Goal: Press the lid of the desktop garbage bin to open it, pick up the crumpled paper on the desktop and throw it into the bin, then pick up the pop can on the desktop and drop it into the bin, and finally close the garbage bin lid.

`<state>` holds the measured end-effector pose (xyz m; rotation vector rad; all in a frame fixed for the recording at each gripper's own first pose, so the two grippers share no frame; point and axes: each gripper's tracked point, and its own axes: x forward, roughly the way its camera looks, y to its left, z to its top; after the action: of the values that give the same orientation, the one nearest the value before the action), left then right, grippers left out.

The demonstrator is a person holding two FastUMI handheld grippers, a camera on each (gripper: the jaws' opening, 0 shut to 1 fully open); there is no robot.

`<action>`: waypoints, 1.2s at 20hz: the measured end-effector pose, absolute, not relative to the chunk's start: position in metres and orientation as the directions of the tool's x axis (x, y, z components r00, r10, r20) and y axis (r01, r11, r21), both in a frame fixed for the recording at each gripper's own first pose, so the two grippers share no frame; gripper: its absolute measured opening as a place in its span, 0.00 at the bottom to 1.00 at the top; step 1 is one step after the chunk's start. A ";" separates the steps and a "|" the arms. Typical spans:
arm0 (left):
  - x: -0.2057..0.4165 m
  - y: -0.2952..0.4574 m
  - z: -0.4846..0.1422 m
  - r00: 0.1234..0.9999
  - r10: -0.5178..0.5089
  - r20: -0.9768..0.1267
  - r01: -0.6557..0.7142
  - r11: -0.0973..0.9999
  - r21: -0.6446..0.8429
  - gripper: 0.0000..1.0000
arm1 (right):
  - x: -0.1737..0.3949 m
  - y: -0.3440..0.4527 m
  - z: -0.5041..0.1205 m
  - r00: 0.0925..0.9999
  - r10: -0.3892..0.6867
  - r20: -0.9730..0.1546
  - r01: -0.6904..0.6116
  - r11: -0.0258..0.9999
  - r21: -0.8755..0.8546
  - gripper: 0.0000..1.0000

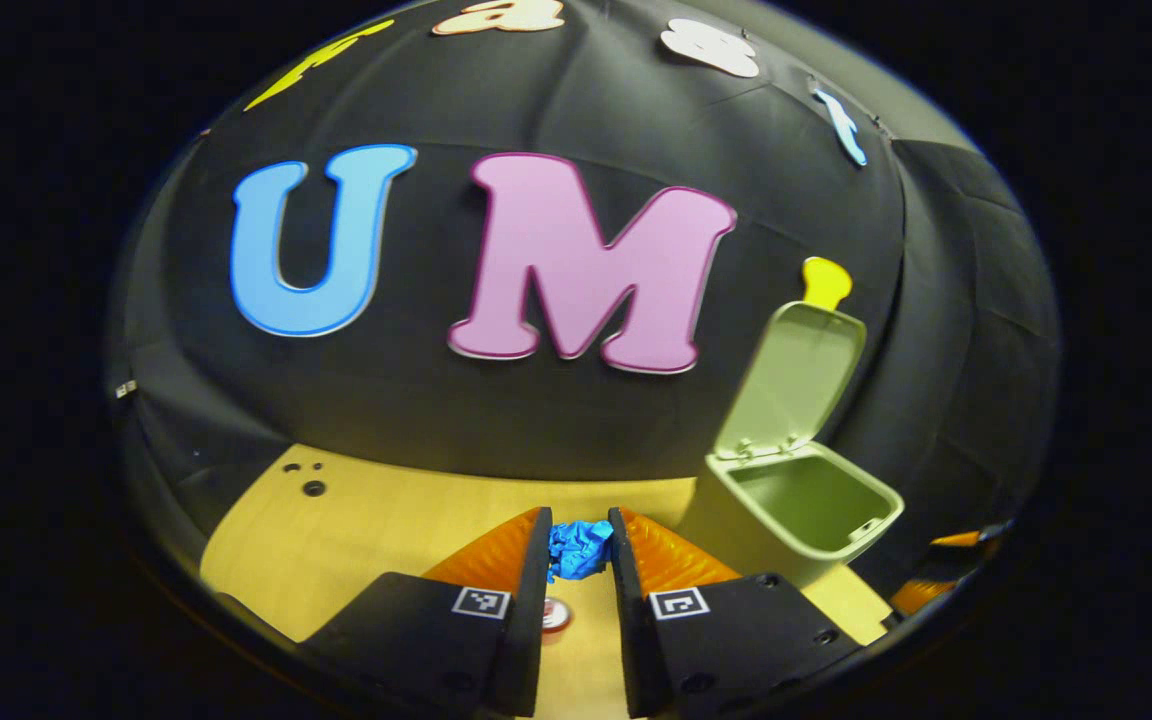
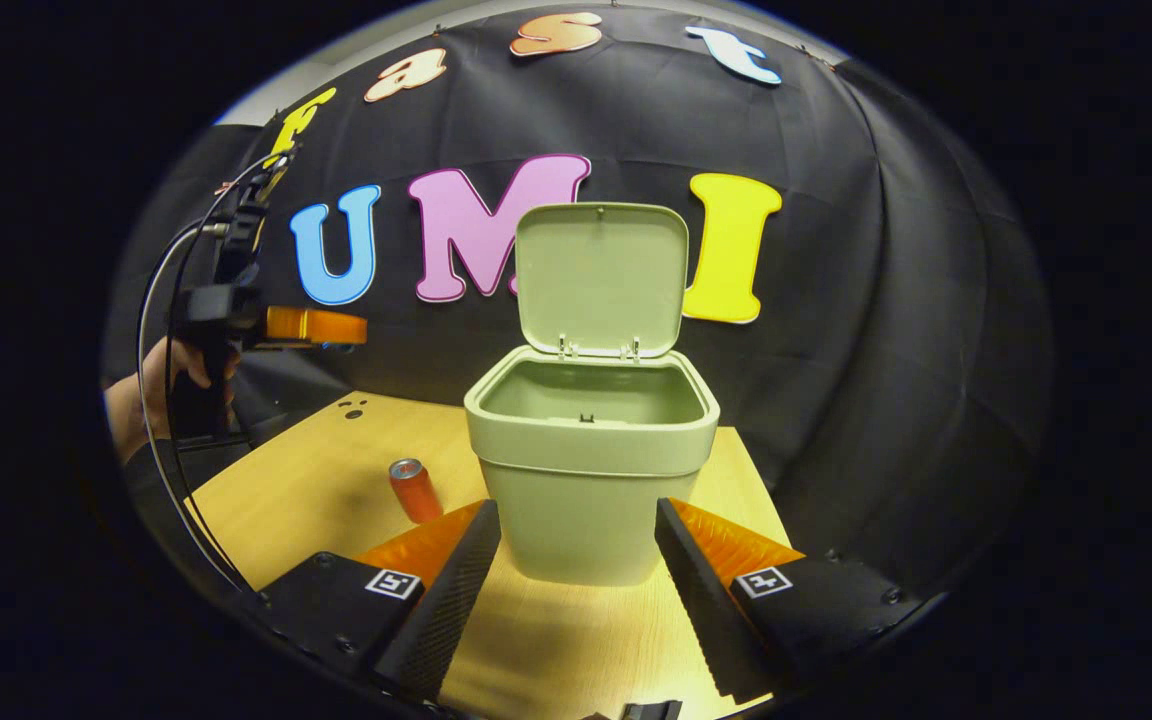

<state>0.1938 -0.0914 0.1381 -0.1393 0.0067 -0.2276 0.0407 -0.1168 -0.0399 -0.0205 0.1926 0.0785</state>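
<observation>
The blue crumpled paper (image 1: 581, 556) is pinched between the tips of my left gripper (image 1: 580, 532), which is shut on it and held above the table. Far below, between those fingers, the top of the pop can (image 1: 556, 613) shows. The pale green bin (image 1: 804, 505) stands to the right with its lid (image 1: 794, 380) swung up. In the right gripper view the bin (image 2: 591, 470) is straight ahead, lid (image 2: 601, 278) upright and inside bare. My right gripper (image 2: 578, 510) is open just in front of it. The red can (image 2: 415, 490) stands upright left of the bin. A hand holds the left gripper (image 2: 316, 326) high at the left.
The light wooden table (image 2: 316, 480) has small dark holes (image 2: 352, 408) near its far left corner. The black cloth wall stands close behind the bin. A cable (image 2: 158, 400) loops down from the left gripper's handle.
</observation>
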 end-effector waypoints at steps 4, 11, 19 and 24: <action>0.206 -0.166 0.158 0.937 -0.348 0.037 0.350 0.928 -0.131 0.34 | 0.047 -0.125 -0.048 0.971 0.102 -0.216 -0.106 0.994 -0.007 0.98; 0.221 -0.265 0.143 0.874 -0.486 0.000 0.486 0.874 -0.016 0.36 | 0.051 -0.135 -0.057 0.957 0.158 -0.243 -0.154 0.987 0.037 0.98; 0.226 -0.294 0.121 0.852 -0.520 -0.057 0.522 0.853 0.027 0.42 | 0.037 -0.155 -0.064 0.962 0.088 -0.259 -0.071 0.995 0.073 0.98; 0.224 -0.283 0.127 0.848 -0.529 -0.020 0.529 0.847 0.045 0.85 | 0.027 -0.155 -0.066 0.959 0.005 -0.282 0.017 0.997 0.074 0.99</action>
<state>0.2240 -0.2835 0.1269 0.0497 0.0065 -0.5578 0.0267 -0.1549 -0.0657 0.0762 0.2856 -0.0062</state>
